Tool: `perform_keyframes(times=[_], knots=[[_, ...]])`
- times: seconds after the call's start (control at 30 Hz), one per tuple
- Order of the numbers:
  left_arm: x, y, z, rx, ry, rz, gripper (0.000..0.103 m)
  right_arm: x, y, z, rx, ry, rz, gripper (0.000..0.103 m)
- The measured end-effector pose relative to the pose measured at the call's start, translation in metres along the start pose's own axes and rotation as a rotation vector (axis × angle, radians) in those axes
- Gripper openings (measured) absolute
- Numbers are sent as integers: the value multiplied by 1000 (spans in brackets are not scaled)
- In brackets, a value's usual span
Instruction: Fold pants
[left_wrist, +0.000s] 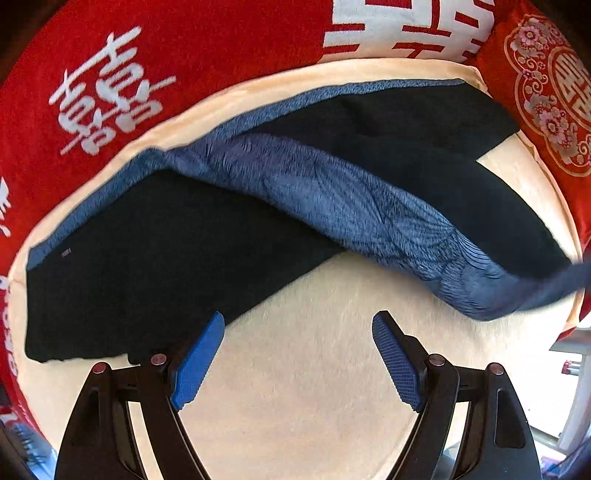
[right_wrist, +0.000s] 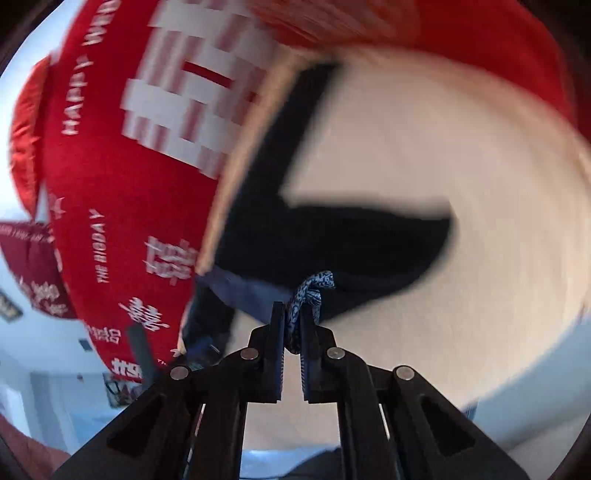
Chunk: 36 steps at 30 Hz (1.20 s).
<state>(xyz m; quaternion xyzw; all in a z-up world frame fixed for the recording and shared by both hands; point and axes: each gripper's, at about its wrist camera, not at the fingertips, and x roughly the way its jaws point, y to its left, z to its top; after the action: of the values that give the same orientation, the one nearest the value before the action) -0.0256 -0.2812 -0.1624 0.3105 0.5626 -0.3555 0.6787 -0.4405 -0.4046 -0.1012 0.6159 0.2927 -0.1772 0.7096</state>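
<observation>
My right gripper (right_wrist: 291, 314) is clamped on the pants (left_wrist: 155, 266), their fleecy edge bunched between its fingers. My left gripper (left_wrist: 297, 356) hangs spread, empty, pants at ten o'clock on the cream bed (left_wrist: 295, 387).

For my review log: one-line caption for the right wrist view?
Right gripper shut on the pants, lifting them above the cream blanket.

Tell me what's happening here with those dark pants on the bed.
A person is folding black fleece-lined pants on a cream blanket. The right gripper is shut on the pants' edge, pulling one leg over so its blue-grey lining shows. The left gripper hangs open just above the blanket, holding nothing. Red wedding pillows line the far side.
</observation>
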Motion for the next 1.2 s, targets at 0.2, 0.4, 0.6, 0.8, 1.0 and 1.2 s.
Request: perform_keyframes(times=[0.2,0.4,0.6,0.8,1.0,1.2], knots=[[5,-4,31,-40,0,24,83,-2,63,109,-221,-31,-20,7],[9,5,72,-116,-49,53,83,47,85,198,-327,-13,-135,7],[25,16,106,-171,-67,103,83,93,80,246,-333,-24,-276,34],[34,23,118,-210,-51,117,83,79,59,198,-350,-9,-371,43],[55,13,122,-192,-25,142,83,95,-6,189,-162,-1,-463,42],[52,5,123,-192,-41,149,83,106,30,202,-315,-59,-435,9]])
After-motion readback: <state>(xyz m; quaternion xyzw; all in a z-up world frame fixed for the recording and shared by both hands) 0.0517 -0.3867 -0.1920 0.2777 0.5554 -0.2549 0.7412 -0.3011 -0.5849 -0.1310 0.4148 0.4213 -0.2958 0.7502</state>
